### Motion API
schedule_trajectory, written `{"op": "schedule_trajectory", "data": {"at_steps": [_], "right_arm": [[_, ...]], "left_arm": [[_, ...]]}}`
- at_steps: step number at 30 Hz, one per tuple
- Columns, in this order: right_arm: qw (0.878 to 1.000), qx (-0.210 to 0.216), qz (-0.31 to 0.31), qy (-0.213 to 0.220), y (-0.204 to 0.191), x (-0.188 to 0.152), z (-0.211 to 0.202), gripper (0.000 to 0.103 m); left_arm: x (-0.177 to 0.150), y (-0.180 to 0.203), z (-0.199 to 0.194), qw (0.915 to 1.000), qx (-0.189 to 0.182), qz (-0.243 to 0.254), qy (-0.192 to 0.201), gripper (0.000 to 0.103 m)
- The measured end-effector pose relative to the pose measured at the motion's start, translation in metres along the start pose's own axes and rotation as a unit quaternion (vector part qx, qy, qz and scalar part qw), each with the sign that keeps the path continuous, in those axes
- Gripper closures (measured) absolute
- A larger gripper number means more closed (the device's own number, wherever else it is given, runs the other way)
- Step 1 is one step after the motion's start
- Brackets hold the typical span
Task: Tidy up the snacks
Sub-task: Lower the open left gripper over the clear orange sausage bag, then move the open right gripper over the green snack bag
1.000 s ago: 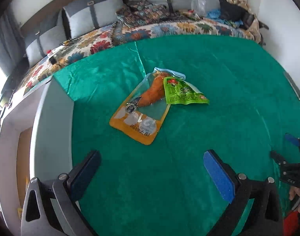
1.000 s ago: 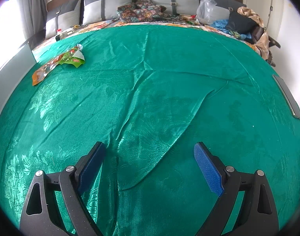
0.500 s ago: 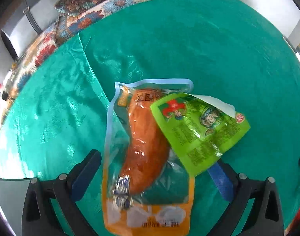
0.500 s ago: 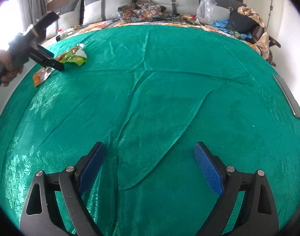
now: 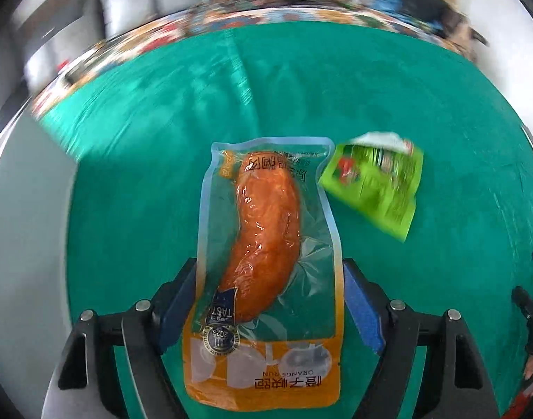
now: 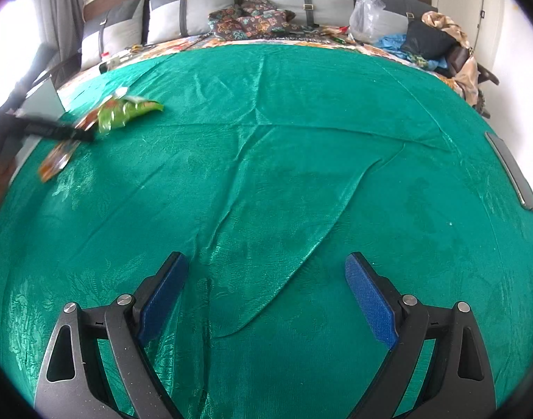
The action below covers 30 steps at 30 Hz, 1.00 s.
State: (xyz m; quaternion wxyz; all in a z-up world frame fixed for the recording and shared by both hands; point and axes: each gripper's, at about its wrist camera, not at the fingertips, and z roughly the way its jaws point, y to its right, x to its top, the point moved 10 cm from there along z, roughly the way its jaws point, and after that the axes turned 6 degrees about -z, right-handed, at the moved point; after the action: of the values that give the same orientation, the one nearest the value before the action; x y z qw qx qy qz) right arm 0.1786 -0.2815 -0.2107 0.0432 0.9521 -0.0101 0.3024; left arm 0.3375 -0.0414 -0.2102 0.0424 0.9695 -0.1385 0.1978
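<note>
An orange-and-clear pouch with a sausage-shaped snack (image 5: pixel 266 255) lies on the green cloth (image 5: pixel 406 97). My left gripper (image 5: pixel 270 300) is open, its blue pads on either side of the pouch's lower half; whether they touch it I cannot tell. A green snack packet (image 5: pixel 378 181) lies just right of the pouch, apart from it. In the right wrist view the pouch (image 6: pixel 57 157) and green packet (image 6: pixel 123 113) sit far left, with the left gripper over them. My right gripper (image 6: pixel 266 293) is open and empty above the cloth.
The cloth covers a bed with grey pillows (image 6: pixel 193 10) and clutter (image 6: pixel 430 38) along the headboard. A grey surface (image 5: pixel 25 227) borders the cloth on the left. A dark strip (image 6: pixel 511 171) lies at the right edge.
My left gripper has moved forward over the sausage pouch, so its pads now flank it. The green packet has slid off the pouch to the right. The right gripper has not moved.
</note>
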Motion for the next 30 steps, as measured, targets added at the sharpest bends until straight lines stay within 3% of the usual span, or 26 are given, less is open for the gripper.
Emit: {"op": "schedule_trajectory", "data": {"at_steps": [3,7,10,12,18,30], "right_arm": [[1.0,0.0,0.0,0.0,0.0,0.0,0.0,0.009],[1.0,0.0,0.0,0.0,0.0,0.0,0.0,0.009],[1.0,0.0,0.0,0.0,0.0,0.0,0.0,0.009],[1.0,0.0,0.0,0.0,0.0,0.0,0.0,0.009],[1.0,0.0,0.0,0.0,0.0,0.0,0.0,0.009],[1.0,0.0,0.0,0.0,0.0,0.0,0.0,0.009]], "left_arm": [[-0.056,-0.001,-0.025,0.9977,0.0,-0.067,0.004,0.025],[-0.102,-0.002,-0.042,0.996,0.016,-0.082,0.032,0.021],[-0.107,-0.006,-0.04,0.9953,0.03,-0.074,0.054,0.013],[-0.104,-0.013,-0.033,0.9943,0.036,-0.08,0.06,0.0],[-0.09,-0.028,-0.027,0.9917,0.021,-0.069,0.107,0.0],[-0.085,-0.031,-0.026,0.9917,0.02,-0.069,0.106,0.0]]}}
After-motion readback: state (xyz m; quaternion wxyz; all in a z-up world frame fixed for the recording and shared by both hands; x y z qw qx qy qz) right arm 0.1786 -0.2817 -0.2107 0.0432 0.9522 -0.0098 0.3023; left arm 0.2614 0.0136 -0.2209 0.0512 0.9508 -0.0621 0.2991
